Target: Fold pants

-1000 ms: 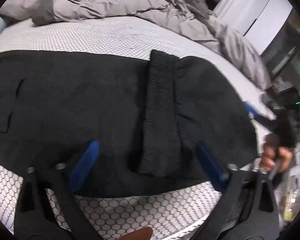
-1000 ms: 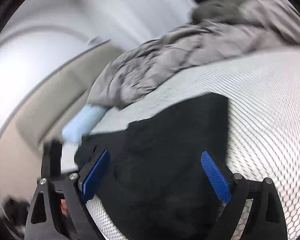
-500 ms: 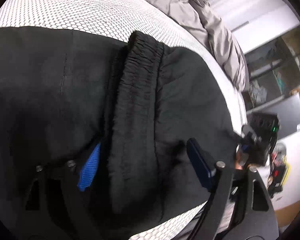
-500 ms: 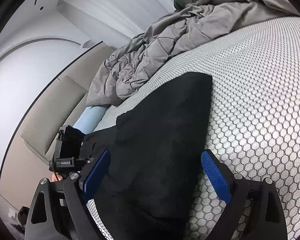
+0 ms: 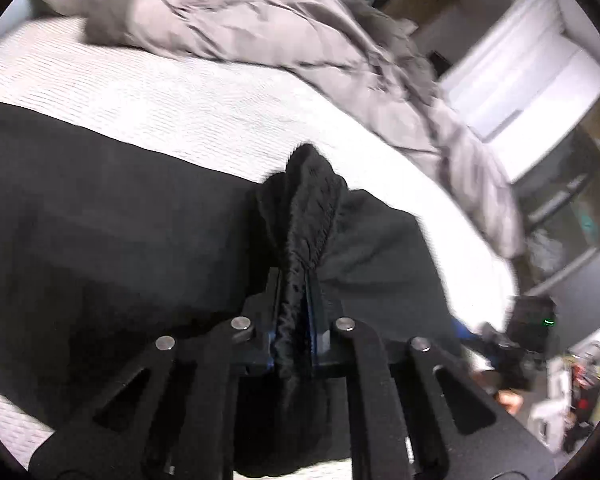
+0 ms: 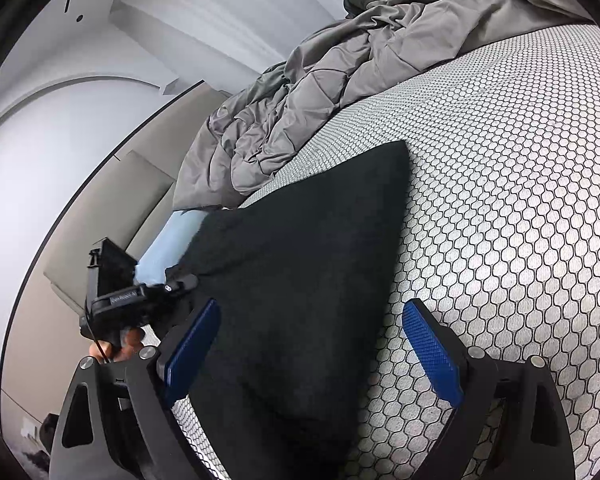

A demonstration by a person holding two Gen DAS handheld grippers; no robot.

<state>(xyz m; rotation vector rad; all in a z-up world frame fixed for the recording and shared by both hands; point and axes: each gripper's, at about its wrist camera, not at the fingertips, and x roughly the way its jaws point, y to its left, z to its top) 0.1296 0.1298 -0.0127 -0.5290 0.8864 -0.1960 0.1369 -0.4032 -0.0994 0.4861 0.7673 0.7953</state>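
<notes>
Black pants lie spread on a white honeycomb-patterned mattress. My left gripper is shut on the gathered elastic waistband, which bunches up and rises from the cloth. In the right wrist view the pants show as a flat dark panel with a pointed corner. My right gripper is open above the near part of that panel, its blue pads on either side of the cloth. The left gripper shows there at the left, shut on the far edge of the cloth.
A rumpled grey duvet is piled along the far side of the mattress; it also shows in the right wrist view. A pale blue pillow lies by the beige headboard. Cabinets and clutter stand beyond the bed's right edge.
My left gripper has closed on the waistband and lifted it, so it now bunches upward. My right gripper stays open over the pants and has hardly moved in the last half second.
</notes>
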